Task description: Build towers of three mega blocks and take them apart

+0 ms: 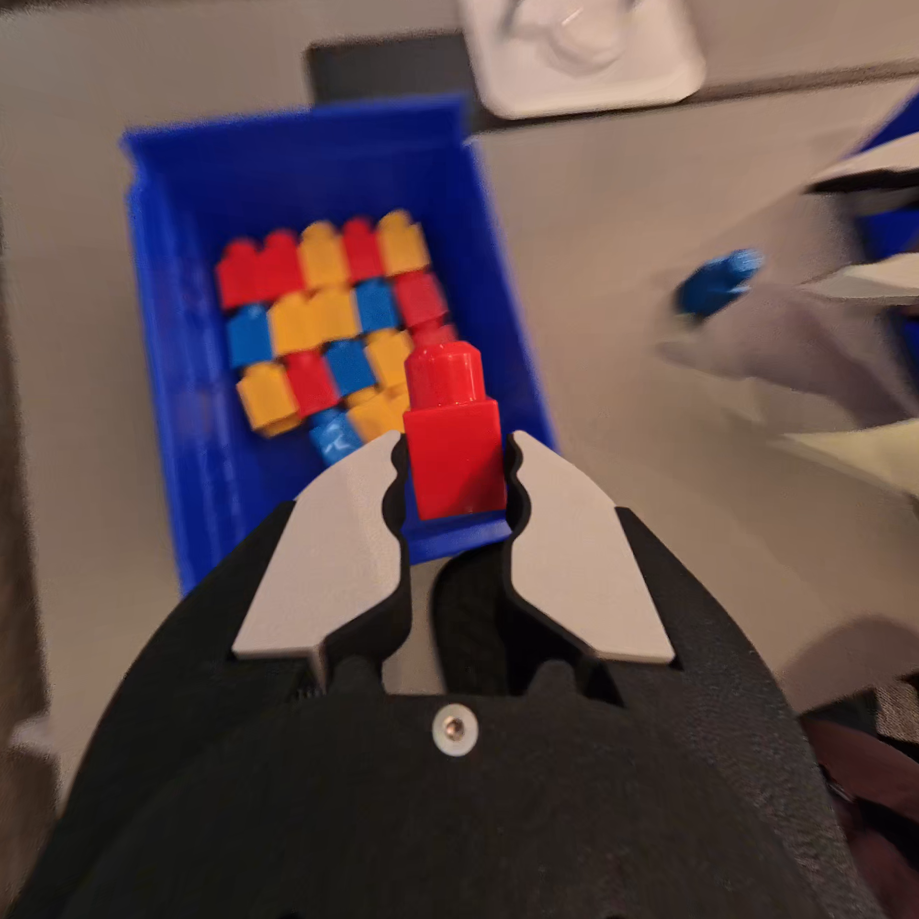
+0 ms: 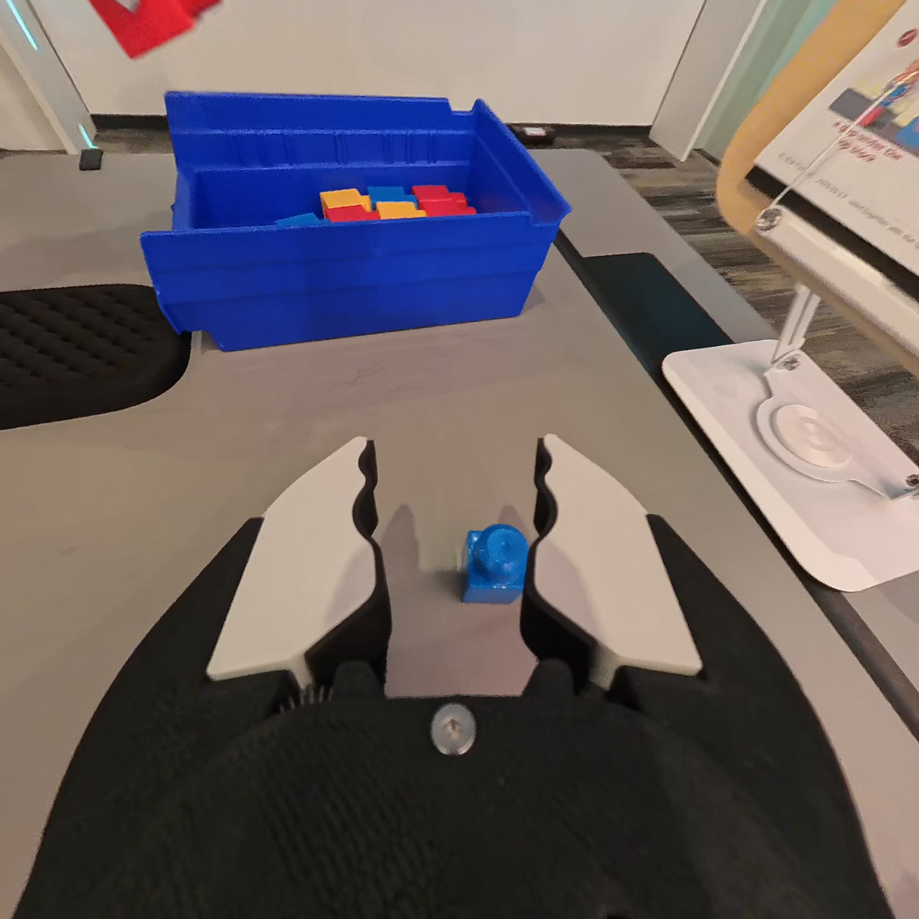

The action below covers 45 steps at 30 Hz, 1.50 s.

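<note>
My left gripper (image 1: 455, 442) is shut on a red mega block (image 1: 455, 457), stud pointing away, both pads pressed on its sides. It hangs over the near end of a blue bin (image 1: 298, 164) holding several red, yellow and blue blocks (image 1: 318, 318). My right gripper (image 2: 455, 447) is open above the grey table. A single blue block (image 2: 495, 564) stands upright on the table under it, close to the right finger and not gripped. This block also shows blurred in the left wrist view (image 1: 716, 286). The bin (image 2: 348, 278) stands farther off in the right wrist view.
A white stand base (image 2: 795, 447) sits at the table's right edge and carries a printed sheet (image 2: 870, 124) on a tan frame. A black textured pad (image 2: 74, 348) lies at the left. A dark strip (image 2: 661, 298) runs along the right edge. One gripper's finger ends stand about 25 cm off the other's.
</note>
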Each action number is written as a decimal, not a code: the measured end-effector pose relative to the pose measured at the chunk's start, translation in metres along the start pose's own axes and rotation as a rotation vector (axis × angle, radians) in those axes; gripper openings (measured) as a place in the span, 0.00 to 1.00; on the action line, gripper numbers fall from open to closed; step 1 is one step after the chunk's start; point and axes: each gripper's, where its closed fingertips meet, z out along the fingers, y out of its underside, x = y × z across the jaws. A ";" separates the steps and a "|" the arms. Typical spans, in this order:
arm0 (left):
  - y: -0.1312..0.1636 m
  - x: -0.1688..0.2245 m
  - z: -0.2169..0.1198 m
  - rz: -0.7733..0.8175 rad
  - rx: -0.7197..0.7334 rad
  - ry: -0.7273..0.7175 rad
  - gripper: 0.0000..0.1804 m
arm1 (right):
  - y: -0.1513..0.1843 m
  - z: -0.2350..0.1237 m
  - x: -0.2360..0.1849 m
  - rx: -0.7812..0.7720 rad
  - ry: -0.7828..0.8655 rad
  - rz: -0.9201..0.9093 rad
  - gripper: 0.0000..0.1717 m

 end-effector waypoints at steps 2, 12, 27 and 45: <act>-0.013 0.033 -0.007 0.055 0.075 0.132 0.21 | 0.001 -0.004 0.008 -0.011 0.037 0.015 0.36; -0.037 0.118 0.030 0.131 0.187 0.561 0.20 | 0.037 -0.009 0.038 -0.150 0.154 0.174 0.38; -0.048 0.212 0.029 0.307 0.284 0.877 0.20 | -0.105 -0.049 -0.059 0.598 -0.508 0.369 0.32; -0.048 0.247 0.049 0.469 0.197 0.926 0.20 | -0.106 -0.061 -0.067 0.603 -0.566 0.287 0.17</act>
